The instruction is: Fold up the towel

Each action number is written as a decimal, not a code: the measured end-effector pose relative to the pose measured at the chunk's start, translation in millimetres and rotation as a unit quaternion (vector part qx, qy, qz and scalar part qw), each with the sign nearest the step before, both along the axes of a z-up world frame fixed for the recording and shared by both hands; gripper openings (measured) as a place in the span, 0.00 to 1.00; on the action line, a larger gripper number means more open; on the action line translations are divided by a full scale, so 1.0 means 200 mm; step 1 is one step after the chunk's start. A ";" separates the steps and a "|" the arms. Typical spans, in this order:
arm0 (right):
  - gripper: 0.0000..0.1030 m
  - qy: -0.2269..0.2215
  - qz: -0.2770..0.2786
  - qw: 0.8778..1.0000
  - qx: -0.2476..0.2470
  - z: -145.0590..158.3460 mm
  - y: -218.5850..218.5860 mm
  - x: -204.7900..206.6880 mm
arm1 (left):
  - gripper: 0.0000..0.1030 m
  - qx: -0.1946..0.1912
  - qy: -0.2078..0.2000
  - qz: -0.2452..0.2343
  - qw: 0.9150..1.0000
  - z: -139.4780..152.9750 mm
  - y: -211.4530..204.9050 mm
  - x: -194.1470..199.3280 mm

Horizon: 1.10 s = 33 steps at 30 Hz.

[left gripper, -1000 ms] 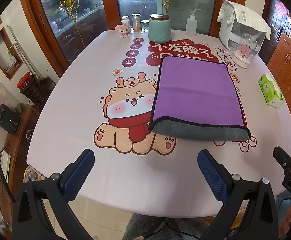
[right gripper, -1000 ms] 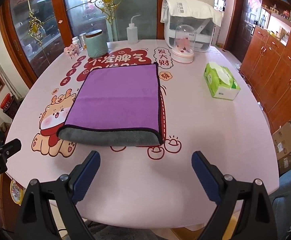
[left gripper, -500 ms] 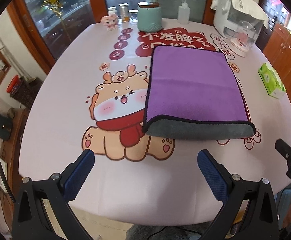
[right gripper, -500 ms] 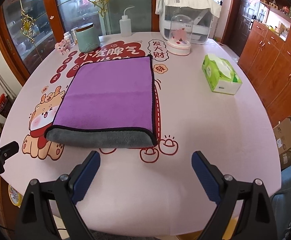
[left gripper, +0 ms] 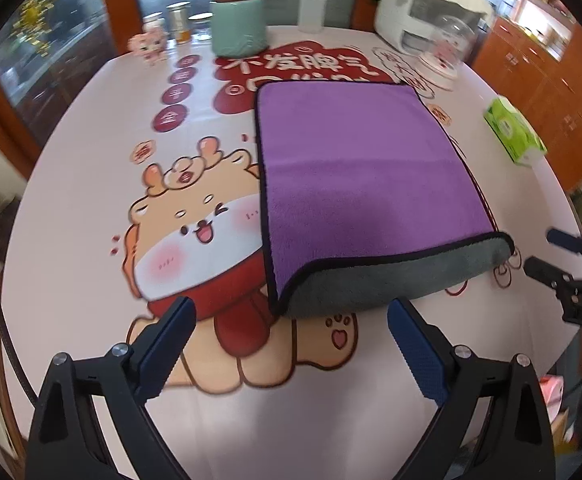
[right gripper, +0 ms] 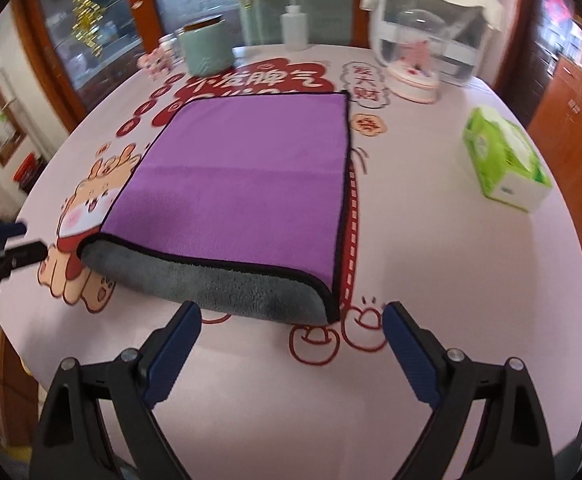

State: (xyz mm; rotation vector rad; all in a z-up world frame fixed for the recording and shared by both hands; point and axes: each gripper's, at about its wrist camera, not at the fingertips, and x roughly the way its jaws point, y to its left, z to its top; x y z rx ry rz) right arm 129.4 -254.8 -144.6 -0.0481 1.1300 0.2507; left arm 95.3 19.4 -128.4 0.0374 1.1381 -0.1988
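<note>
Folded purple microfibre towel with grey underside (left gripper: 367, 168) lies near the front edge of the pink printed table (left gripper: 75, 208). Left gripper (left gripper: 289, 322) and right gripper (right gripper: 293, 326) both gape wide, holding nothing, at the towel's near corners.

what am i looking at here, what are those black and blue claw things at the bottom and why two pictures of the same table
The claws are hand-held grippers, one in each of a person's hands, each with a wide-angle camera looking along its two fingers. So there are two pictures: one from the left gripper, one from the right gripper. Both are open and hold nothing.

On the table, which has a pink cartoon cloth, lies a purple towel, already folded once, with its grey side showing at the near fold. Further off are a green tissue box, a teal canister and a squeeze bottle. Each gripper also shows at the edge of the other's picture.
</note>
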 end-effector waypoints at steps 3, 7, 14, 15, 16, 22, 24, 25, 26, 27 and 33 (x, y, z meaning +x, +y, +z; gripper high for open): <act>0.82 0.009 0.030 0.999 0.007 -0.05 0.01 0.05 | 0.90 -0.013 0.008 -0.029 0.999 -0.05 0.01 0.06; 0.72 0.024 0.058 0.998 0.020 -0.11 0.00 0.10 | 0.85 -0.037 0.023 -0.064 0.997 -0.11 0.02 0.13; 0.62 0.052 0.102 0.993 0.043 -0.17 -0.03 0.17 | 0.80 -0.044 0.042 -0.109 0.992 -0.19 0.00 0.21; 0.61 0.056 0.107 0.992 0.046 -0.18 -0.04 0.18 | 0.77 -0.049 0.045 -0.113 0.991 -0.19 -0.01 0.21; 0.58 0.061 0.111 0.991 0.050 -0.19 -0.04 0.19 | 0.76 -0.054 0.051 -0.118 0.990 -0.20 -0.01 0.22; 0.49 0.082 0.123 0.986 0.069 -0.23 -0.07 0.24 | 0.74 -0.080 0.075 -0.148 0.983 -0.25 -0.01 0.25; 0.48 0.087 0.126 0.986 0.070 -0.24 -0.08 0.25 | 0.74 -0.085 0.077 -0.159 0.981 -0.25 -0.01 0.25; 0.46 0.088 0.127 0.985 0.070 -0.24 -0.08 0.25 | 0.74 -0.086 0.078 -0.165 0.980 -0.25 -0.02 0.25; 0.45 0.088 0.129 0.985 0.070 -0.24 -0.09 0.25 | 0.74 -0.085 0.079 -0.169 0.979 -0.25 -0.03 0.26; 0.43 0.089 0.131 0.985 0.071 -0.24 -0.09 0.25 | 0.73 -0.083 0.080 -0.173 0.978 -0.25 -0.03 0.26; 0.34 0.098 0.146 0.982 0.070 -0.26 -0.10 0.25 | 0.61 -0.083 0.099 -0.192 0.973 -0.30 -0.06 0.27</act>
